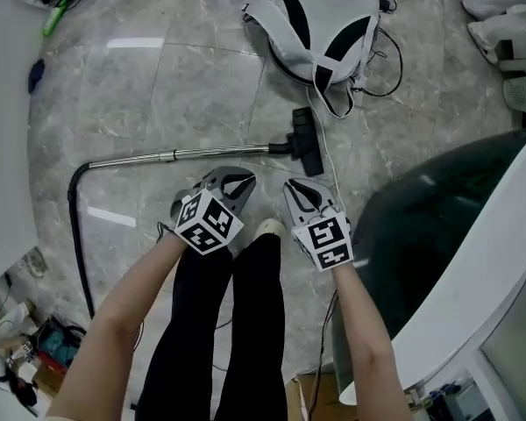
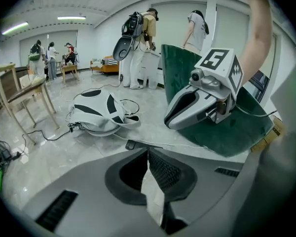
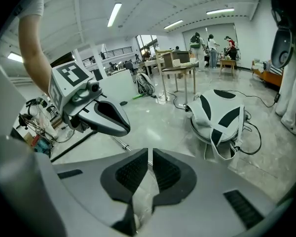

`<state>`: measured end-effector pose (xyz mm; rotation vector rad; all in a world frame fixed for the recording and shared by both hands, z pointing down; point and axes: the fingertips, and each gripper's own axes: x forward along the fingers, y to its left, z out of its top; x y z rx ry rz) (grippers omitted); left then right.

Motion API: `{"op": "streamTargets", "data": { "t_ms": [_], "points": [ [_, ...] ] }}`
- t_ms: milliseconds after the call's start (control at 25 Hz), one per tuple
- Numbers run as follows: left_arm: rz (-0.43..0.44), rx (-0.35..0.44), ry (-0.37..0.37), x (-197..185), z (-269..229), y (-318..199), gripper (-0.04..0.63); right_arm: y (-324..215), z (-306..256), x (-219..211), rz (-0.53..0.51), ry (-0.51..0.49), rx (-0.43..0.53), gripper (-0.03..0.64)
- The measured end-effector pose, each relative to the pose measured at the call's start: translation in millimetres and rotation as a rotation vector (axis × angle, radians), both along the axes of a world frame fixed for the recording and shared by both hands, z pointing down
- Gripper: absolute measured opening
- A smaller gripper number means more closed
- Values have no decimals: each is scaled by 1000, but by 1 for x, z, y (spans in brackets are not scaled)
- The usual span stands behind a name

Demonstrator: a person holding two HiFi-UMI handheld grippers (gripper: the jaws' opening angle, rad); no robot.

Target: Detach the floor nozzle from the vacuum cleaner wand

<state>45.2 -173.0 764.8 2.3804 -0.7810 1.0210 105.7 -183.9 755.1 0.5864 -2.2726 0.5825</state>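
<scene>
The silver vacuum wand [image 1: 180, 155] lies on the marble floor, its right end in the black floor nozzle [image 1: 307, 140]. A black hose [image 1: 74, 226] curves down from the wand's left end. My left gripper [image 1: 235, 179] hangs just on the near side of the wand, shut and empty. My right gripper [image 1: 301, 188] is beside it, just short of the nozzle, also shut and empty. In the left gripper view the jaws [image 2: 148, 154] meet, with a corner of the nozzle [image 2: 130, 144] beyond them. In the right gripper view the jaws [image 3: 150, 158] meet over the wand [image 3: 121, 143].
A white harness-like pack [image 1: 324, 16] with cables lies beyond the nozzle. A dark green chair [image 1: 421, 226] and a white table [image 1: 473, 296] crowd the right side. The person's dark legs and a shoe [image 1: 267, 228] are below the grippers. People stand in the far background [image 2: 143, 43].
</scene>
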Motion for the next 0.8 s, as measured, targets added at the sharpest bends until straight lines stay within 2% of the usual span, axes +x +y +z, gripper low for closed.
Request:
{"op": "streamTargets", "data": {
  "t_ms": [200, 400, 520, 600, 680, 800],
  "points": [
    [42, -18, -69, -7, 50, 4, 12, 0, 42, 2, -70, 76, 10, 21],
    [32, -14, -135, -7, 102, 6, 14, 12, 87, 7, -177, 156, 48, 21],
    [62, -13, -171, -2, 133, 5, 17, 9, 115, 10, -173, 169, 53, 23],
    [89, -16, -191, 1, 151, 7, 61, 7, 134, 11, -176, 185, 59, 27],
    [108, -28, -208, 1, 171, 8, 152, 5, 153, 10, -192, 200, 54, 76],
    [125, -54, -239, -1, 202, 7, 189, -4, 180, 9, -195, 215, 38, 145]
  ]
}}
